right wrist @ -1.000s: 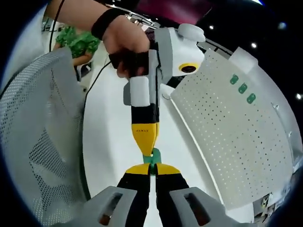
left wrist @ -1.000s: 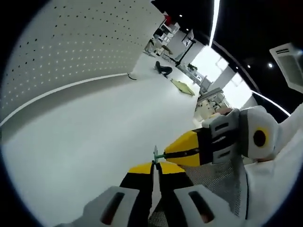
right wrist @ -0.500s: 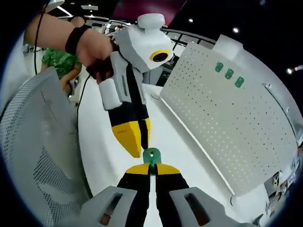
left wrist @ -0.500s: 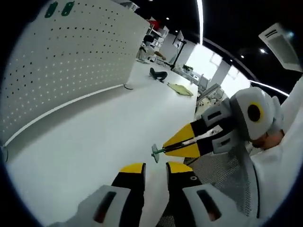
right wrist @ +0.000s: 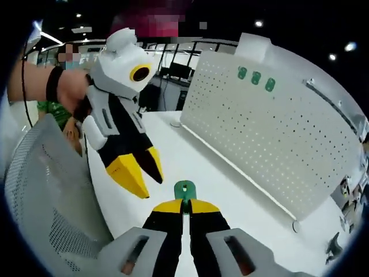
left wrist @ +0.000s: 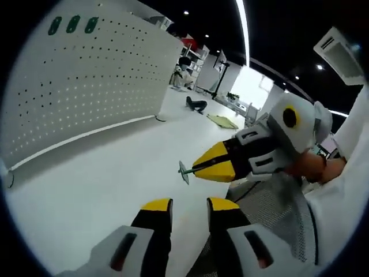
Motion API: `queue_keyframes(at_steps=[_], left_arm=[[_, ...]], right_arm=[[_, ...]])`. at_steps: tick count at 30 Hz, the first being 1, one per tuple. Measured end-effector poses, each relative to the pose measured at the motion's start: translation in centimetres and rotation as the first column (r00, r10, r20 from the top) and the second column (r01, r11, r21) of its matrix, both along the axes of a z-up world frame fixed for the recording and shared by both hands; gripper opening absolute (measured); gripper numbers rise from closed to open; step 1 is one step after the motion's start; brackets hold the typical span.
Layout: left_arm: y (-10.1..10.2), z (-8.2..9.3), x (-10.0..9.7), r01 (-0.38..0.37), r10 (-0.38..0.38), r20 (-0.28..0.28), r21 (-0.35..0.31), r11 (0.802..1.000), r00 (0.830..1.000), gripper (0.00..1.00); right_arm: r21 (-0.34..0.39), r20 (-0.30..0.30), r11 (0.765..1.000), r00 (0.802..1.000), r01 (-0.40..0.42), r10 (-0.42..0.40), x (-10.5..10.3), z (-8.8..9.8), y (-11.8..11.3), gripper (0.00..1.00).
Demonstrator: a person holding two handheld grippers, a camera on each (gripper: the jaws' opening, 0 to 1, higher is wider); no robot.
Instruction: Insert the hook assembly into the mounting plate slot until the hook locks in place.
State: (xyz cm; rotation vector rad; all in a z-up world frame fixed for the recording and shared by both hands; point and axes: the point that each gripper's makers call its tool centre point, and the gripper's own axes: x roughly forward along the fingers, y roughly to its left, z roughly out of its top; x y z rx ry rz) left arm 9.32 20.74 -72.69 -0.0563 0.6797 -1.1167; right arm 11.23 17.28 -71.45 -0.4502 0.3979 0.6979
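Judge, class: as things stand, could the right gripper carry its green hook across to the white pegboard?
Probably yes. The right gripper is shut on the green hook, the left gripper is open and off to one side, and bare white table lies before the pegboard.

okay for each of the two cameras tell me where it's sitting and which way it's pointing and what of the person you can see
Left gripper view: rides the open left claw, facing the white table and pegboard; the right claw enters holding the green hook.
Right gripper view: rides the right claw, shut on the hook, facing the pegboard; the left claw and a hand show.
Shared: pegboard, table, hook, both claws.
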Motion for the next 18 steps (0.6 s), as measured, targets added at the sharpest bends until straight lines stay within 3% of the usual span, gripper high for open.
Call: queue_keyframes(at_steps=[4, 11, 16, 18], left_arm=[[0.4, 0.5, -0.1, -0.042, 0.042, 0.001, -0.041, 0.998, 0.999, 0.26], [0.9, 0.6, -0.4, -0.068, 0.070, 0.050, -0.041, 0.997, 0.996, 0.30], [1.1, 1.3, -0.6, -0.085, 0.089, 0.059, -0.062, 0.994, 0.994, 0.32], [1.2, 1.7, -0.6, -0.090, 0.096, 0.089, -0.072, 0.993, 0.991, 0.33]], right_arm=[[0.037, -0.004, 0.999, 1.000, 0.015, -0.015, 0.3, 0.4, 0.0, 0.01], [0.062, 0.002, 0.997, 0.999, 0.037, -0.038, 0.4, 0.9, -0.1, 0.01], [0.143, -0.030, 0.983, 0.993, 0.113, -0.110, 1.0, 1.6, -0.6, 0.01], [0.169, -0.048, 0.978, 0.992, 0.123, -0.117, 1.1, 1.7, -0.5, 0.01]])
